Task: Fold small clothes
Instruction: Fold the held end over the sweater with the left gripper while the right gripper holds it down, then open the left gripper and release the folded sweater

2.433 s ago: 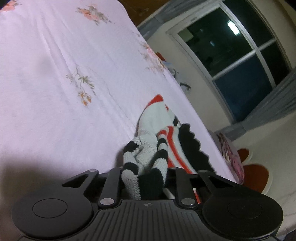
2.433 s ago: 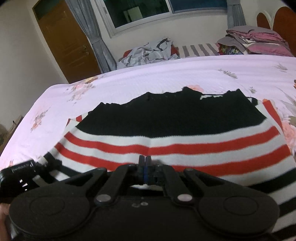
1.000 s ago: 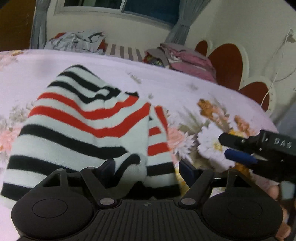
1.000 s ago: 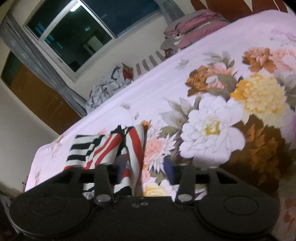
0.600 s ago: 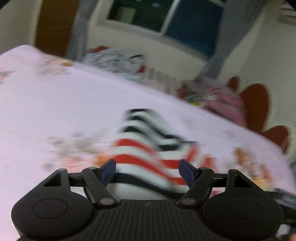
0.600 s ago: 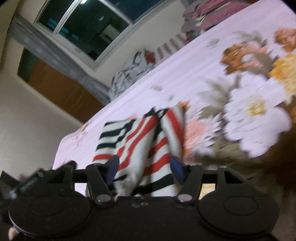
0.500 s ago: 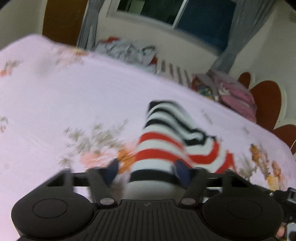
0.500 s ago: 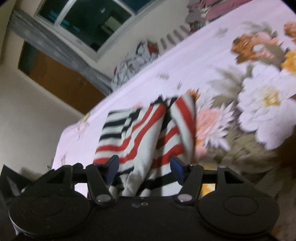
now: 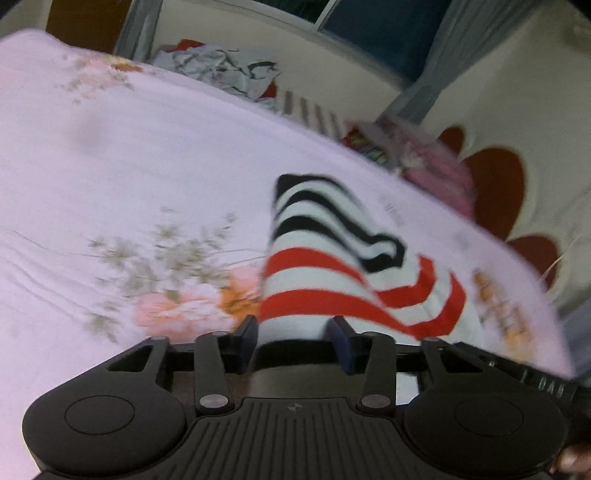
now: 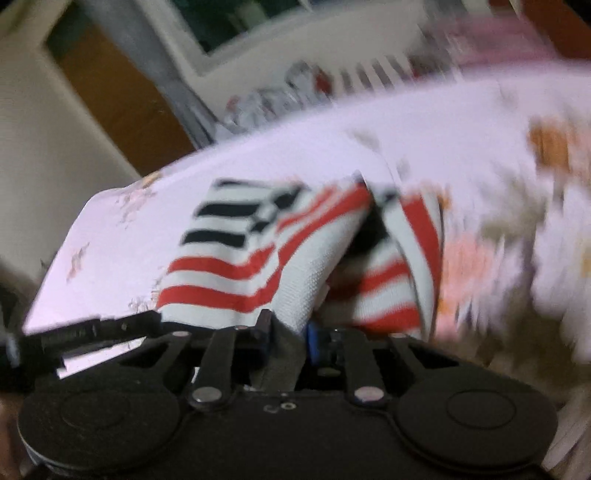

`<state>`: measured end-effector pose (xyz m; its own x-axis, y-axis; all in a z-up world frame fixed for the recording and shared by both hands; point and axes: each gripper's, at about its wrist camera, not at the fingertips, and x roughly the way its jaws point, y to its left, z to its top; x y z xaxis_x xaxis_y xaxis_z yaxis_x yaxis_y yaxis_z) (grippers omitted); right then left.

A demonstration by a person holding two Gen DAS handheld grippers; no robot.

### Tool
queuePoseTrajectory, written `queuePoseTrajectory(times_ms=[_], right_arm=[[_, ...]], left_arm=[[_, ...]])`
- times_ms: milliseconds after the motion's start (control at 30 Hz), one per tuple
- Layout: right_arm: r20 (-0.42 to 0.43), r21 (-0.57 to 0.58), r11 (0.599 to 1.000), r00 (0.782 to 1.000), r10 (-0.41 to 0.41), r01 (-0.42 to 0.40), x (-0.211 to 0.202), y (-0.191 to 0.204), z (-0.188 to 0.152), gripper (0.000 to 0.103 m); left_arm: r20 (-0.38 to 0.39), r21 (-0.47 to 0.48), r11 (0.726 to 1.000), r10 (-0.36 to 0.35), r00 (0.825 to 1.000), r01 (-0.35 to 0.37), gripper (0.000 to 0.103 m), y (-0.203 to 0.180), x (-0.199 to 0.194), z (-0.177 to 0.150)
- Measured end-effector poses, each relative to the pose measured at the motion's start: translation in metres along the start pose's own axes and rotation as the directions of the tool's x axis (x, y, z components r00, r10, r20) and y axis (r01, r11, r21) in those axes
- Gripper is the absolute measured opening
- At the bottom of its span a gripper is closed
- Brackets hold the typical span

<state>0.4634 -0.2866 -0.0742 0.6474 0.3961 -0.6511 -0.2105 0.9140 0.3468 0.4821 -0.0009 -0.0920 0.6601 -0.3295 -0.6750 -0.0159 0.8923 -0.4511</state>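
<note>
A small knitted garment with red, black and white stripes lies bunched and partly folded on a pale pink bedsheet printed with flowers, roughly in the middle of the bed. In the left wrist view the black left gripper sits at the garment's near edge with its blue-padded fingers spread apart; the striped cloth lies between them, but they are released and not pinching it. In the right wrist view, which is blurred by motion, the black right gripper has its fingers drawn close together on a fold of the white knit at the garment's near edge, clenched on the fabric. From that side the garment shows as two humped folds with a dark gap between them: black stripes toward the far left, red stripes nearer the camera. The other gripper's black frame shows at the left edge of that view, just beside the cloth. Beyond the bed, a crumpled grey-and-white patterned cloth lies against the wall under a dark window, a stack of pink folded bedding sits to its right, and a scalloped dark red headboard stands at the far right
</note>
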Motion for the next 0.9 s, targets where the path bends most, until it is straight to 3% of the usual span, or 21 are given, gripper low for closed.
queuePoseTrajectory(times_ms=[167,233,333,400,633,733,900], right_arm=[[0.086,-0.034,0.999,0.996,-0.021,0.024,-0.028,-0.02,-0.006,0.016],[0.075,0.01,0.999,0.996,-0.044,0.044,-0.022,-0.038,-0.01,0.016],[0.014,0.064,0.997,0.999,-0.049,0.048,0.005,-0.061,-0.02,0.016],[0.03,0.106,0.994,0.999,-0.042,0.039,0.009,-0.067,-0.026,0.016],[0.048,0.095,0.992,0.995,-0.091,0.087,-0.002,-0.07,-0.036,0.014],[0.039,0.093,0.991,0.994,-0.104,0.1,-0.001,-0.071,-0.034,0.017],[-0.006,0.084,0.987,0.991,-0.135,0.135,-0.011,-0.058,-0.023,0.023]], left_arm=[[-0.007,0.114,0.993,-0.041,0.999,0.041,0.04,-0.033,0.013,-0.004],[-0.021,0.2,0.98,-0.007,1.0,0.011,0.04,-0.052,0.02,-0.007],[-0.003,0.381,0.919,0.109,0.994,-0.1,0.04,-0.085,0.028,-0.017],[0.015,0.46,0.875,0.163,0.987,-0.152,0.04,-0.099,0.031,-0.024],[0.003,0.465,0.872,0.171,0.985,-0.153,0.04,-0.103,0.031,-0.023],[0.021,0.42,0.894,0.161,0.987,-0.155,0.04,-0.1,0.034,-0.027],[0.008,0.456,0.877,0.167,0.986,-0.152,0.04,-0.103,0.031,-0.027]])
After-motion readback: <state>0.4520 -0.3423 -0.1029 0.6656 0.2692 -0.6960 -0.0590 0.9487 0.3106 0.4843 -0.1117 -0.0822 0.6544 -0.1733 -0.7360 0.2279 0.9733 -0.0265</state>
